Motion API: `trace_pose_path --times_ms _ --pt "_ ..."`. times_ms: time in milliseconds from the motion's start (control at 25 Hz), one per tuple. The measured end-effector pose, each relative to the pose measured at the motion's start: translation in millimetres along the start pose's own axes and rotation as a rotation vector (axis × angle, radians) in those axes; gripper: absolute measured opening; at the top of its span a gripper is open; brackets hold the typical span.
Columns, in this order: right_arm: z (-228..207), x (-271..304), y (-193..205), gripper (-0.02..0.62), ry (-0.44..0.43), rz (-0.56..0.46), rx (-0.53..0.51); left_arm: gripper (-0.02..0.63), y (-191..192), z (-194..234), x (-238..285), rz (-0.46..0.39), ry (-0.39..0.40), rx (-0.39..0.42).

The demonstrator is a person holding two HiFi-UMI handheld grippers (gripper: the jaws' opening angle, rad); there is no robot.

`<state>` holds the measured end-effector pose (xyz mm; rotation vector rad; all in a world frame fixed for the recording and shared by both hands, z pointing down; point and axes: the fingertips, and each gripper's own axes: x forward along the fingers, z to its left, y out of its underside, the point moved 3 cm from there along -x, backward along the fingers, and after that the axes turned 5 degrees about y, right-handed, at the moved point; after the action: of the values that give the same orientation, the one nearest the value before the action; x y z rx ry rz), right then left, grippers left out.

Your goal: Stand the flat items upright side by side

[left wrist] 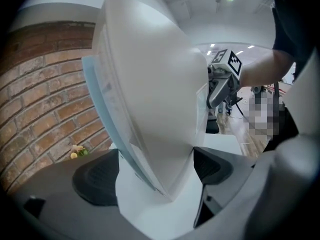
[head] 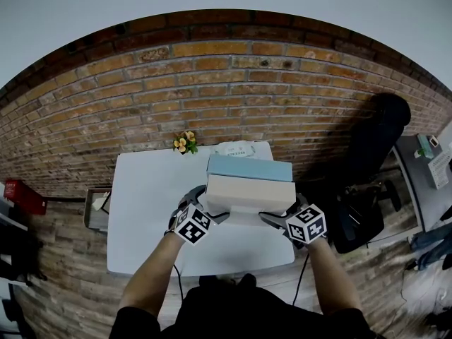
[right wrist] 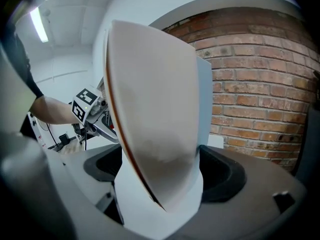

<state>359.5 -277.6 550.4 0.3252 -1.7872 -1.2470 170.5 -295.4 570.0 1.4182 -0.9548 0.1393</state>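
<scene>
Two books stand on edge side by side on the white table (head: pixel 141 217): a blue book (head: pixel 248 167) on the far side and a thick white book (head: pixel 251 193) on the near side. My left gripper (head: pixel 210 209) is at their left end and my right gripper (head: pixel 277 216) at their right end. In the left gripper view the white book (left wrist: pixel 155 94) and blue book (left wrist: pixel 100 109) run between the wide jaws of the left gripper (left wrist: pixel 156 171). The right gripper (right wrist: pixel 160 171) straddles the same pair (right wrist: pixel 155 109). Each pair of pads sits close alongside the covers, with no squeeze showing.
A small pot of yellow flowers (head: pixel 185 143) and a white bundle (head: pixel 236 149) sit at the table's far edge against the brick wall. A black chair (head: pixel 360 217) stands to the right. An open box (head: pixel 97 207) sits on the floor to the left.
</scene>
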Motion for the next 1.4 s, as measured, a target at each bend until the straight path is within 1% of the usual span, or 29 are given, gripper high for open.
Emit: trace_pose_path --times_ms 200,320,600,920,1040,1240,1320,1400 --pt "-2.6 1.4 -0.8 0.489 0.0 0.003 -0.001 0.466 -0.5 3.8 -2.0 -0.015 0.021 0.018" --pt "-4.1 1.7 -0.2 0.489 0.005 0.003 0.002 0.437 -0.4 1.7 -4.9 -0.023 0.015 0.025" --pt "-6.2 0.4 1.1 0.489 -0.004 -0.004 0.017 0.408 0.1 -3.5 -7.5 -0.034 0.001 0.017" --pt "-8.7 -4.3 5.4 0.489 -0.007 -0.034 0.062 0.407 1.8 -4.6 -8.0 -0.014 -0.014 -0.006" --pt "-14.6 -12.1 8.1 0.489 -0.011 -0.047 0.091 0.41 4.6 -4.5 -11.7 -0.002 -0.032 -0.045" --pt "-18.2 -27.4 16.5 0.489 -0.037 -0.067 0.121 0.41 15.5 -7.6 -24.7 -0.027 -0.071 -0.147" --pt "-16.4 -33.6 21.2 0.489 -0.051 -0.075 0.136 0.41 20.1 -9.5 -33.8 -0.031 -0.105 -0.181" --pt "-16.2 -40.4 26.1 0.489 -0.055 -0.086 0.156 0.408 21.5 -12.9 -45.1 -0.046 -0.141 -0.244"
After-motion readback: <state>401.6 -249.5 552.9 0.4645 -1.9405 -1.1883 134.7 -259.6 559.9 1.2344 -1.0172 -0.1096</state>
